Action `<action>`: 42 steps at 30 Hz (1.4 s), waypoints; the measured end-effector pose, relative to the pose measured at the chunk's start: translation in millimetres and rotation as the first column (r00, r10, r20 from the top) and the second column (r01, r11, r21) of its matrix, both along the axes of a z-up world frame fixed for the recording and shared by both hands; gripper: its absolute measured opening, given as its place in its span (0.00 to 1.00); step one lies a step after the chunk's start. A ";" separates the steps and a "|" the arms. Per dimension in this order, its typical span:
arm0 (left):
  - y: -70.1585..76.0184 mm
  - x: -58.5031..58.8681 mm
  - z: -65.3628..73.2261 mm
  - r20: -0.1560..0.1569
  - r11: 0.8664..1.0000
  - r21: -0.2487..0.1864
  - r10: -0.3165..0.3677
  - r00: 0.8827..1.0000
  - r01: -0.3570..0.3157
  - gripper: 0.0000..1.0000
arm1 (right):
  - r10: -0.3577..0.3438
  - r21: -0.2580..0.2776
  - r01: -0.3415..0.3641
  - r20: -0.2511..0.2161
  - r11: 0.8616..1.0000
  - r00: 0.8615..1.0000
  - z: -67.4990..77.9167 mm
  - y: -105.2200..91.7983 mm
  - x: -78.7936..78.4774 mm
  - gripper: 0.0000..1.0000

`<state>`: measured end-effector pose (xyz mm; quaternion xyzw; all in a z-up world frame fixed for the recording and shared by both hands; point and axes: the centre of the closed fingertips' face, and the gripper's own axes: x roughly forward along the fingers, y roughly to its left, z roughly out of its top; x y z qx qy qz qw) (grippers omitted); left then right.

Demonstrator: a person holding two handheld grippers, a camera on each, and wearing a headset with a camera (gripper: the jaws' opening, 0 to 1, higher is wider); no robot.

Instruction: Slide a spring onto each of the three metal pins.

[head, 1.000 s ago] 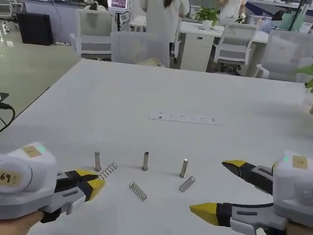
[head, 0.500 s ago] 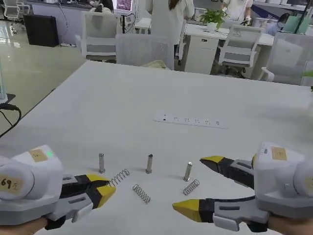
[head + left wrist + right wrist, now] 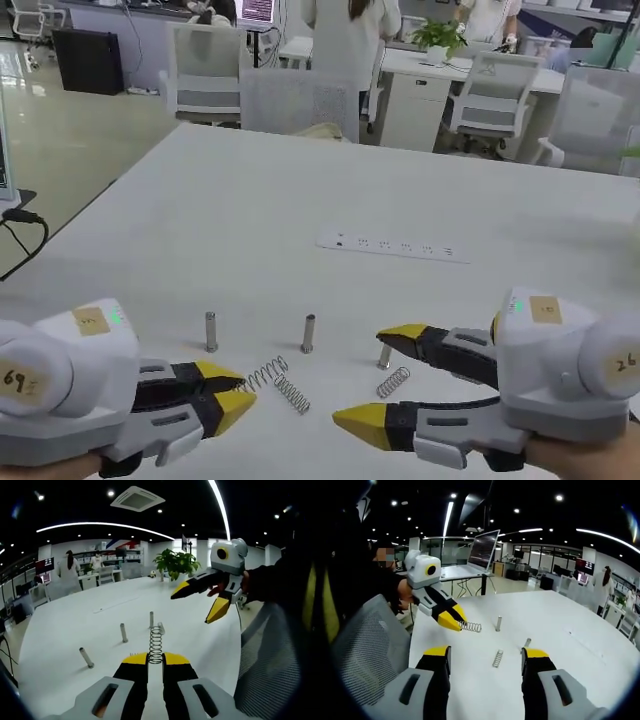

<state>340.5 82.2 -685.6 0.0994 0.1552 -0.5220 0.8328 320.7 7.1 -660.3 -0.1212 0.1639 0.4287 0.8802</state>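
Fingers (image 3: 134,660) of the left gripper (image 3: 155,657) pinch one end of a spring (image 3: 265,375), lower centre of the head view just below-left of the middle pin (image 3: 308,333), while the right gripper (image 3: 364,375) stands spread wide; light, springy and likely to flick loose, it wants a gentle end grip, bore free.

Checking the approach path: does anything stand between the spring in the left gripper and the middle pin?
Nothing visible does. Bare table lies between the spring in the left gripper and the middle pin. A loose spring lies beside that path, nearer the person; the right gripper hangs open further right.
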 end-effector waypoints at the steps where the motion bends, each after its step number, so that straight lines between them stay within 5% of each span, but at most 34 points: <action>1: -0.6 -1.1 0.0 0.001 1.000 0.002 -0.007 1.000 0.007 0.03 | 0.003 -0.002 -0.003 0.000 1.000 1.000 -0.4 1.2 -0.1 0.55; 16: -16.4 -35.7 0.4 0.024 0.980 0.027 -0.199 0.980 0.199 0.03 | 0.094 0.004 -0.094 -0.041 0.996 0.995 -7.6 20.1 -14.7 0.43; 26: -22.3 -51.0 3.6 0.028 0.961 0.019 -0.276 0.961 0.276 0.03 | 0.173 0.011 -0.173 -0.079 0.985 0.982 -13.9 32.5 -30.3 0.31; 33: -26.5 -66.1 6.7 0.038 0.937 0.013 -0.349 0.937 0.348 0.03 | 0.237 0.025 -0.236 -0.115 0.972 0.965 -17.3 40.1 -42.8 0.24; 42: -27.9 -72.1 7.3 0.043 0.926 0.013 -0.377 0.925 0.377 0.03 | 0.272 0.041 -0.269 -0.144 0.962 0.951 -19.4 45.1 -51.6 0.20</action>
